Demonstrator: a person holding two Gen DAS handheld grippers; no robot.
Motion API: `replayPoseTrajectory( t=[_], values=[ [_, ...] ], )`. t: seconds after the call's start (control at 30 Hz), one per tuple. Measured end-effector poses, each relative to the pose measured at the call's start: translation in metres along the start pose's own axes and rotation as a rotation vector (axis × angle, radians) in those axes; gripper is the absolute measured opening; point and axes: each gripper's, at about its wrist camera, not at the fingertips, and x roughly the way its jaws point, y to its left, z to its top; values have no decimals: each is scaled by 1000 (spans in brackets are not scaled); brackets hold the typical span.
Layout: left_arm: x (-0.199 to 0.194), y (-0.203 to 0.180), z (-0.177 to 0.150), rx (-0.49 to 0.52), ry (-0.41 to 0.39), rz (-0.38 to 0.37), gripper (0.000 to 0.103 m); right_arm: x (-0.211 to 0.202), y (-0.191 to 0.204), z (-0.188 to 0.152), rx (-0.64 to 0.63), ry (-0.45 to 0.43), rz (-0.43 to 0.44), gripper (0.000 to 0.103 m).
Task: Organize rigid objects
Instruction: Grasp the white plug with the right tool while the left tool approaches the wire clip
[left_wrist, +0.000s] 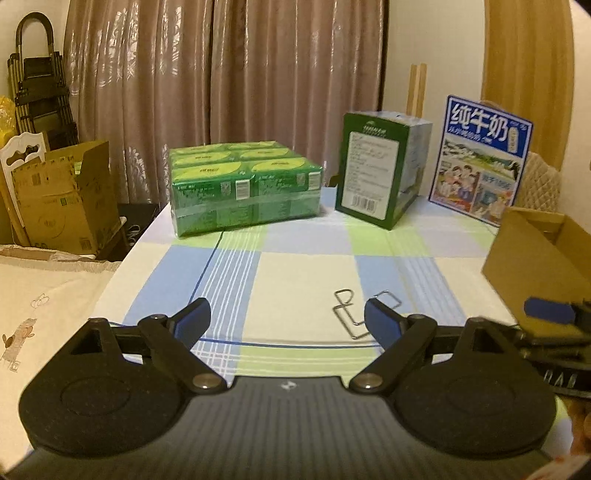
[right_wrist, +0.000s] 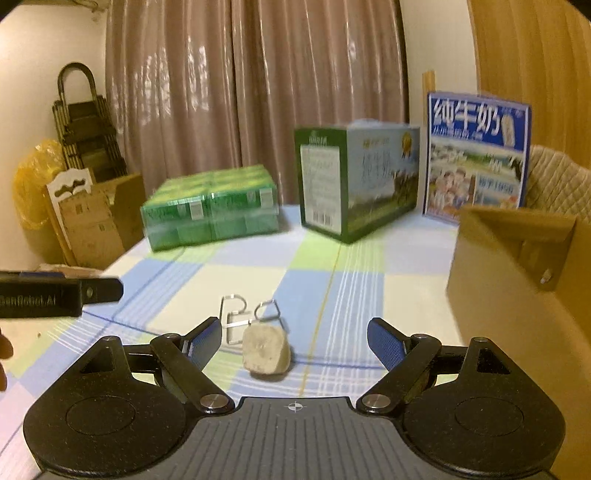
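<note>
Beige and chalky-looking, the stone block (right_wrist: 266, 352) sits on the checked tablecloth (right_wrist: 332, 288), just ahead of the right gripper (right_wrist: 293, 341) and between its fingers, which are spread wide and not touching it. Two bent wire clips (right_wrist: 251, 314) lie right behind it, the nearer one touching or almost. The left gripper (left_wrist: 286, 319) hovers off to the side, fingers also wide apart, nothing in them. An open cardboard box (right_wrist: 517, 266) stands on the right. Further back are a green shrink-wrapped pack (left_wrist: 243, 188), a green carton (left_wrist: 380, 181) and a blue milk box (left_wrist: 480, 158).
</note>
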Motion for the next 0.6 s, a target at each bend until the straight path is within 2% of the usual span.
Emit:
replayPoseTrajectory(
  t=[0.13,0.23,0.3,0.37,0.6],
  values=[
    [30,4,-4,4,48,-13,88,24,4,-11,4,21,4,83],
    [44,3,-4,45,42,-12,88,40,9,-17,1,30,5,83],
    [52,6,-3,30,37,-7,88,52,12,-19,-13,40,-3,80],
    [59,11,-2,5,44,8,89,62,15,-20,-17,51,3,73],
    [76,10,1,1,78,2,89,93,21,-25,-49,85,-1,60]
  ],
)
